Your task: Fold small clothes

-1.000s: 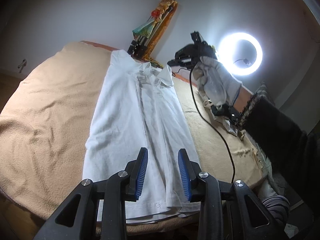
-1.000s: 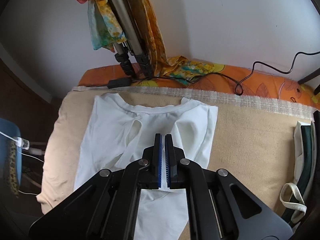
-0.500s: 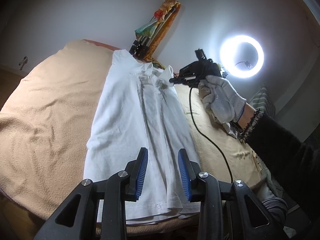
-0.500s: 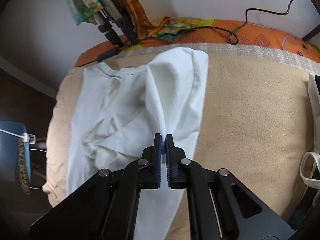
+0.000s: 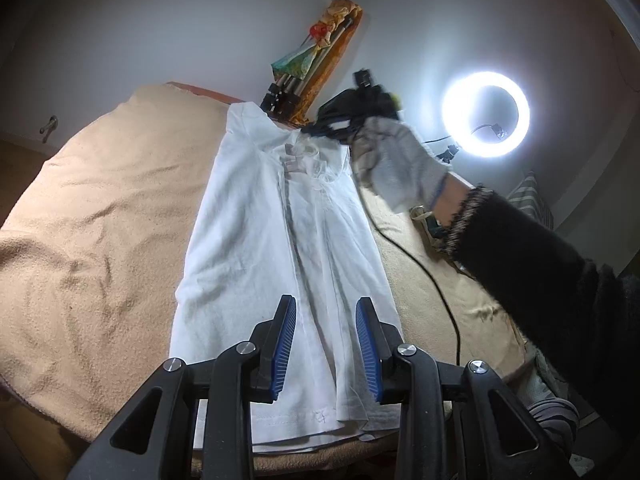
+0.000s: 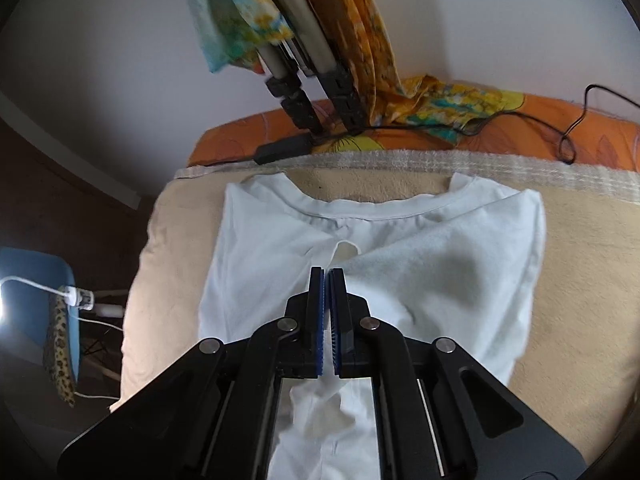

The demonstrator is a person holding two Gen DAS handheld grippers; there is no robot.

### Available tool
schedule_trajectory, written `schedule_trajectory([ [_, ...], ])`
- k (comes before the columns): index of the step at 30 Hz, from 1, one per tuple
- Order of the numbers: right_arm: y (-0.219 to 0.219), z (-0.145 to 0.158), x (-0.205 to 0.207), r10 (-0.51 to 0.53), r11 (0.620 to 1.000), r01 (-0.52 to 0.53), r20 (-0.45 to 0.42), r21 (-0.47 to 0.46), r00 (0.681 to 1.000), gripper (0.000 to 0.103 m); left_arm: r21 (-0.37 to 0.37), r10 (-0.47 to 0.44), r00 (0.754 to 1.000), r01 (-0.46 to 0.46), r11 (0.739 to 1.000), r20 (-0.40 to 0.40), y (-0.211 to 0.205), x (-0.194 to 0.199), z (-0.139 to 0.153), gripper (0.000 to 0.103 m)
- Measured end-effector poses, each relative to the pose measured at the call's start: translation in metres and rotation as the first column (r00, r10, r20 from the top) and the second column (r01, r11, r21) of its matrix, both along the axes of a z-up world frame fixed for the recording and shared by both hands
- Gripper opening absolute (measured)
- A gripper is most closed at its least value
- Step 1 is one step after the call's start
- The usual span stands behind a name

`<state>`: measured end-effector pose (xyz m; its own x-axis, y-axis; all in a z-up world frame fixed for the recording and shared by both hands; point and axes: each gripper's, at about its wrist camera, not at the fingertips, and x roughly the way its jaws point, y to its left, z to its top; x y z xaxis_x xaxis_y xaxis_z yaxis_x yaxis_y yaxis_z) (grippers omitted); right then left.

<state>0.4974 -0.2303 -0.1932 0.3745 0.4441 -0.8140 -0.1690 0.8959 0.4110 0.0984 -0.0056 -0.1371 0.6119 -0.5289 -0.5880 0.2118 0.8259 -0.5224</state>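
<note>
A small white shirt (image 5: 280, 248) lies lengthwise on a tan blanket (image 5: 100, 240), both sides folded in toward the middle. My left gripper (image 5: 326, 344) is open and empty, hovering over the hem end. My right gripper (image 6: 327, 312) is shut, over the collar end of the shirt (image 6: 420, 280); the folded right shoulder lies flat beside it. I cannot tell whether cloth is pinched between the pads. In the left wrist view the right gripper (image 5: 332, 130) sits at the neckline, held by a gloved hand (image 5: 396, 164).
A tripod draped with a colourful scarf (image 6: 304, 40) stands at the head of the bed. A black cable (image 5: 432, 276) runs along the right side. A ring light (image 5: 486, 114) glows at the right. An orange sheet (image 6: 560, 120) with a cable shows beyond the blanket.
The right gripper carried the shirt's right shoulder over and laid it flat near the collar, then moved back over the neckline. The left gripper stayed still and open.
</note>
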Motion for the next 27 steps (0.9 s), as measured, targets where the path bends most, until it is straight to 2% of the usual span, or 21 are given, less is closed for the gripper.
schedule_trajectory([
  [3, 0.008, -0.015, 0.007, 0.013, 1.000, -0.013, -0.001, -0.001, 1.000, 0.004, 0.008, 0.002, 1.000, -0.002, 1.000, 0.007, 0.001, -0.001, 0.000, 0.030],
  [6, 0.005, -0.012, 0.006, 0.009, 1.000, -0.009, 0.023, 0.020, 1.000, 0.005, 0.022, 0.006, 1.000, -0.006, 1.000, 0.009, 0.001, 0.001, 0.000, 0.030],
  [9, -0.015, 0.005, -0.006, -0.015, 0.994, 0.010, 0.047, 0.110, 0.999, 0.018, 0.032, 0.015, 1.000, -0.016, 0.999, 0.021, 0.002, 0.001, 0.003, 0.030],
  [10, -0.021, 0.015, -0.013, -0.025, 0.993, 0.017, 0.068, 0.119, 0.997, 0.027, 0.042, 0.017, 0.999, -0.018, 0.999, 0.029, 0.002, 0.002, 0.005, 0.030],
  [12, -0.040, 0.038, -0.032, -0.046, 0.989, 0.029, 0.115, 0.148, 0.992, 0.035, 0.068, 0.017, 0.999, -0.020, 0.997, 0.045, 0.003, 0.001, 0.006, 0.031],
  [13, -0.050, 0.047, -0.040, -0.054, 0.986, 0.033, 0.128, 0.164, 0.990, 0.035, 0.079, 0.020, 0.998, -0.024, 0.997, 0.051, 0.004, 0.000, 0.007, 0.031],
  [16, -0.080, 0.072, -0.079, -0.088, 0.979, 0.056, 0.163, 0.194, 0.983, 0.035, 0.112, 0.037, 0.998, -0.044, 0.993, 0.058, 0.010, -0.002, 0.004, 0.032],
  [20, -0.112, 0.084, -0.143, -0.099, 0.980, 0.067, 0.164, 0.189, 0.981, 0.035, 0.135, 0.046, 0.998, -0.051, 0.990, 0.043, 0.025, -0.001, 0.002, 0.038],
  [23, -0.125, 0.079, -0.203, -0.087, 0.987, 0.067, 0.132, 0.148, 0.988, 0.035, 0.148, 0.043, 0.999, -0.044, 0.988, 0.009, 0.038, -0.003, -0.002, 0.046],
  [27, -0.132, 0.056, -0.278, -0.055, 0.989, 0.046, 0.062, 0.140, 0.997, 0.035, 0.143, 0.034, 0.997, -0.024, 0.989, -0.071, 0.057, -0.007, -0.015, 0.049],
])
